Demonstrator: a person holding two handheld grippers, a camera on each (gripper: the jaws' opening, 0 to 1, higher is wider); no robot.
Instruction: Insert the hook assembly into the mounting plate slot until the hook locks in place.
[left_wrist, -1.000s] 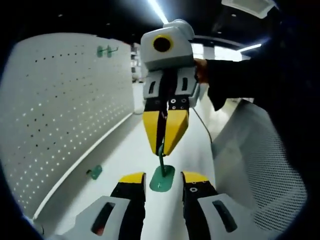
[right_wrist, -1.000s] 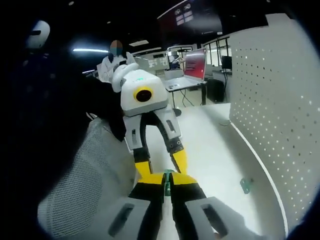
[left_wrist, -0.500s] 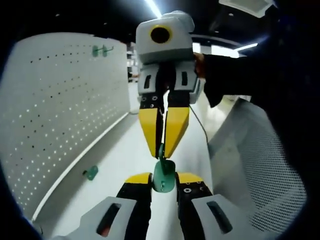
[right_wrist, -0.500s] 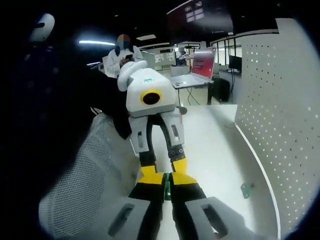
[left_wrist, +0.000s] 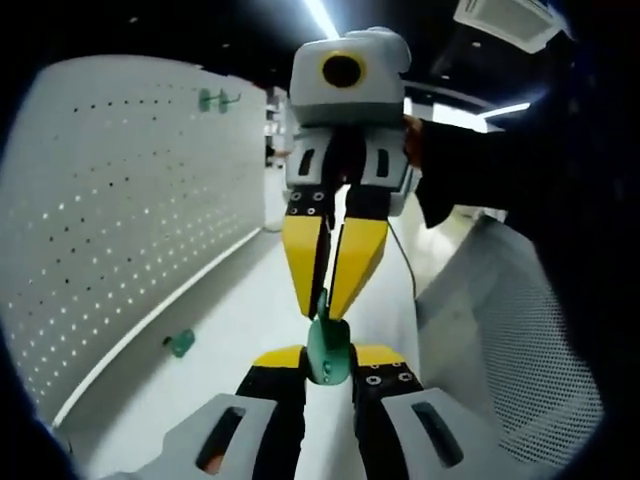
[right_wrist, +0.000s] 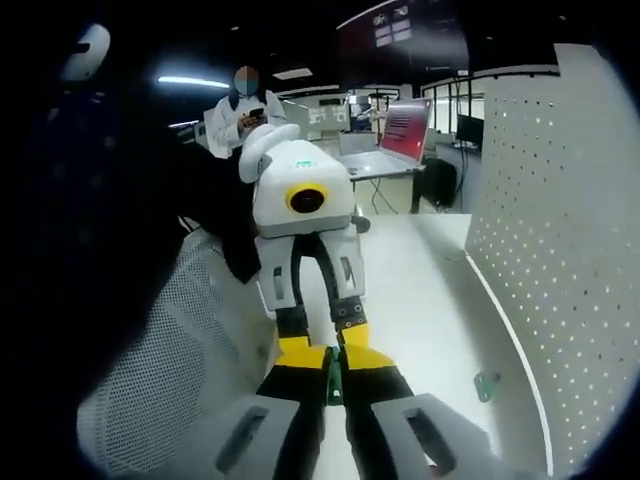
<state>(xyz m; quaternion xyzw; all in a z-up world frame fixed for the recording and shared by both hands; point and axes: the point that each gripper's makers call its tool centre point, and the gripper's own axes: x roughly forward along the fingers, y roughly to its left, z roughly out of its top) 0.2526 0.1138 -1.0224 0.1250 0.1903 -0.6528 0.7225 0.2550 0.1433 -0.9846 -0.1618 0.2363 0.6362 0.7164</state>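
— Two tongs, and do you read any writing or brand on them?

— No, I can read nothing on them. In the right gripper view a dark screen (right_wrist: 400, 40) hangs high in the room with some light marks, but they are too small for me to read.

— How do your tongs stand?

— My left gripper (left_wrist: 327, 357) has its yellow-tipped jaws drawn close on the green mounting plate (left_wrist: 327, 350), which sits upright between them. My right gripper (left_wrist: 326, 300) comes from the opposite side, its jaws pressed together on the thin green hook (left_wrist: 322, 303); the hook meets the top of the plate. In the right gripper view my right gripper (right_wrist: 333, 372) pinches a green sliver, and the left gripper (right_wrist: 322, 350) touches it tip to tip.

— And around them?

— A white pegboard (left_wrist: 120, 220) stands at the side, with one green hook on the board (left_wrist: 215, 99) high up. Another green piece (left_wrist: 181, 343) lies on the white table (left_wrist: 240, 320), near the board's foot. A laptop (right_wrist: 395, 140) stands on a desk far behind
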